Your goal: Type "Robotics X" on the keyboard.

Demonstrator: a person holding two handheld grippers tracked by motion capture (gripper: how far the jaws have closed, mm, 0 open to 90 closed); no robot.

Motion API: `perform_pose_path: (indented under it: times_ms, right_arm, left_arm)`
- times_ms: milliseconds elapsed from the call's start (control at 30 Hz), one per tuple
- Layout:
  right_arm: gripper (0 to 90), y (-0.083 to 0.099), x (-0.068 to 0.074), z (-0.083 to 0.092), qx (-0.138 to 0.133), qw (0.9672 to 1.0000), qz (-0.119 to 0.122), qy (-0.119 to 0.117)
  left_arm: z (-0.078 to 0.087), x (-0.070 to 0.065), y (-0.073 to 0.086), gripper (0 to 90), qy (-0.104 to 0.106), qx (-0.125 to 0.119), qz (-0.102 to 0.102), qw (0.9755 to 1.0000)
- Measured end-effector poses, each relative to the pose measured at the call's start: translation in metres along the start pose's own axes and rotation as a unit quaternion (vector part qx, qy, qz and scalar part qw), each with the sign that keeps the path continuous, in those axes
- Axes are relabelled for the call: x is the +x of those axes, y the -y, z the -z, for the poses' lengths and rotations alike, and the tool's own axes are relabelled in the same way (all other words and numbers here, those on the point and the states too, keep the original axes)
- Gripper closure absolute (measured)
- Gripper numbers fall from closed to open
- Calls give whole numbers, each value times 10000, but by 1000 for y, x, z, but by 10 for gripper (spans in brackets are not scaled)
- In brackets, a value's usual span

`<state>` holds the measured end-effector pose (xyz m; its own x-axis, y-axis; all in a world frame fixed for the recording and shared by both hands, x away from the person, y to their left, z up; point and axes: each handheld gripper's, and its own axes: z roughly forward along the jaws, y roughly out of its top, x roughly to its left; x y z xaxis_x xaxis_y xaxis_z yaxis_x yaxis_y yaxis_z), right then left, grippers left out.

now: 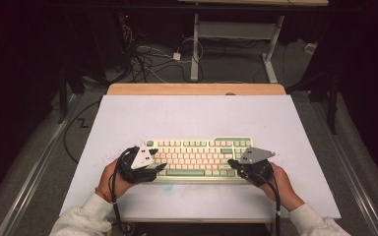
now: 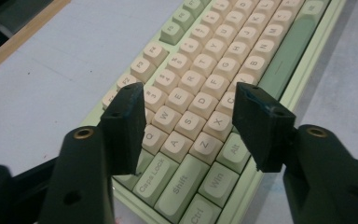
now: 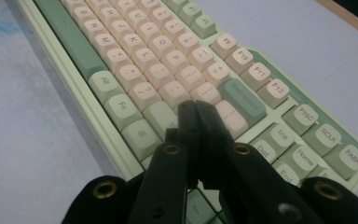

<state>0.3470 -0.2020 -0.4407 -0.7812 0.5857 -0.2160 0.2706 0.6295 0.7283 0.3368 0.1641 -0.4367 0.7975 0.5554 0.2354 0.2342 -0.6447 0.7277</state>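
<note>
A pale green keyboard [image 1: 199, 160] with cream and green keys lies across the near middle of the white table. My left gripper [image 1: 158, 168] hovers over its left end, jaws open wide above the letter keys [image 2: 186, 109], nothing between them. In the left gripper view the keyboard [image 2: 205, 60] runs away to the upper right. My right gripper [image 1: 233, 162] is over the keyboard's right end with its jaws pressed together, empty. In the right gripper view its tips [image 3: 196, 108] sit just above the cream keys near the green backspace key [image 3: 242, 100].
A white sheet [image 1: 202, 118] covers the table, with a wooden edge [image 1: 197, 89] at the far side. Cables [image 1: 142, 59] and a desk frame [image 1: 236, 44] stand on the floor beyond. Bare table lies left, right and behind the keyboard.
</note>
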Motion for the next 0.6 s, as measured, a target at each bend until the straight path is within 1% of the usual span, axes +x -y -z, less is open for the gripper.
perform_pose_path:
  times_ms: [33, 100, 200, 267, 333, 500, 567, 600]
  right_arm:
    - [900, 0, 0, -2, 24, 10000, 7, -32]
    - [900, -2, 1, -6, 98, 9999, 44, -17]
    - [900, -3, 2, -11, 166, 9998, 67, -34]
    - [900, -3, 2, -13, 199, 9998, 50, -45]
    - [900, -4, 2, -15, 236, 9997, 53, -29]
    - [900, -4, 3, -18, 274, 9996, 73, -30]
    - [900, -3, 3, -18, 319, 9995, 79, -35]
    - [900, -2, 4, -19, 325, 9994, 81, -2]
  left_arm:
    - [0, -1, 1, 424, -35, 0, 28, 10000]
    - [1, -3, 3, 272, -291, -21, 21, 9996]
    - [3, -4, 6, 270, -209, -99, 70, 9997]
    - [5, -5, 7, 224, -267, -153, 46, 9995]
    - [7, -6, 8, 224, -279, -209, 63, 9994]
    - [10, -5, 9, 224, -320, -225, 125, 9992]
    - [12, -4, 9, 225, -298, -279, 170, 9990]
    - [12, -3, 8, 233, -295, -316, 182, 9989]
